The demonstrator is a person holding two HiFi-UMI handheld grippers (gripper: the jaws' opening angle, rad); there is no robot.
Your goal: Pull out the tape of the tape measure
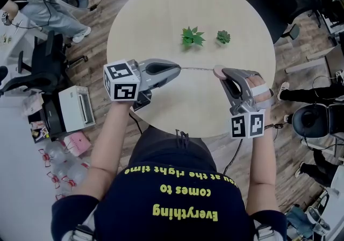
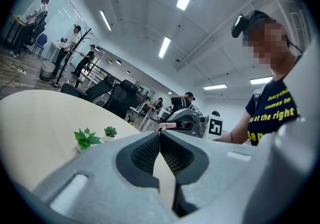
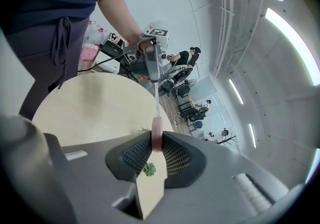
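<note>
two grippers, two potted plants, one tape measure, one round table. the left gripper has its jaws pressed together on the end of the tape. the right gripper pinches the pink tape measure case over the table's near right part. the larger plant and smaller plant stand just past the middle. the tape's hook is hidden in the left jaws, and its markings are too small to read. the shirt reads "everything comes to", then "at the right time", partly hidden.
</note>
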